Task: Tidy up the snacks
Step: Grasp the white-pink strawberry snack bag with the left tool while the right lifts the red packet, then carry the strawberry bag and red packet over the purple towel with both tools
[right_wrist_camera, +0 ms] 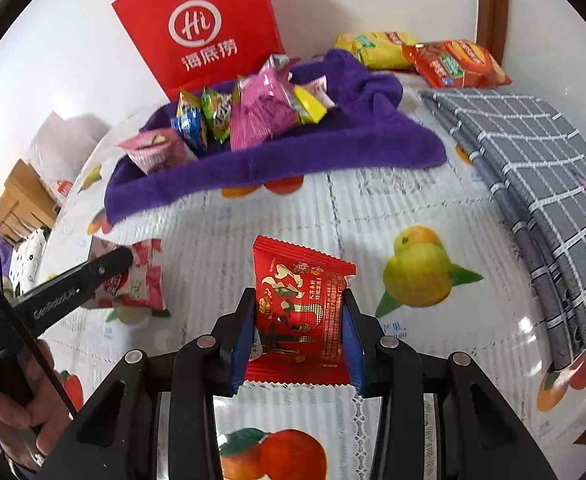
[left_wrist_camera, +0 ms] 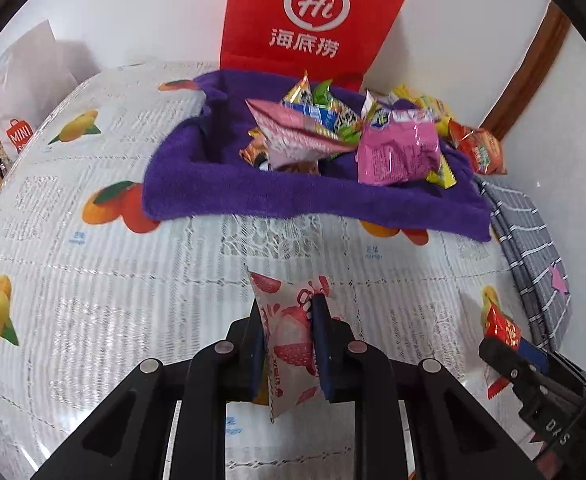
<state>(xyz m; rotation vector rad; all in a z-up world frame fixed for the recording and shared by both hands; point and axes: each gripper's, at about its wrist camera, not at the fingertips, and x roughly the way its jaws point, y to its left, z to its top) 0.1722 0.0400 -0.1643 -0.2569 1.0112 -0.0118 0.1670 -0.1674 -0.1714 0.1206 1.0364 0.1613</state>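
Left gripper point(left_wrist_camera: 289, 344) fingers point(left_wrist_camera: 320, 344) clamped on white-pink strawberry packet point(left_wrist_camera: 289, 332), lifted above desk point(left_wrist_camera: 93, 280). Right gripper point(right_wrist_camera: 299, 328) fingers point(right_wrist_camera: 351, 344) gripping red packet point(right_wrist_camera: 297, 300), also off desk. Ahead of both: purple towel point(left_wrist_camera: 293, 200) heaped with snacks point(left_wrist_camera: 397, 152); red paper bag point(left_wrist_camera: 313, 16) behind it. Grey checked cloth point(right_wrist_camera: 533, 152) right of right fingers.

The red paper bag point(left_wrist_camera: 317, 16) is cut off at the top of the left wrist picture. Snacks at the bottom of the pile point(left_wrist_camera: 345, 136) hide under other packets. The small words on the red packet point(right_wrist_camera: 299, 308) are too tiny to read.
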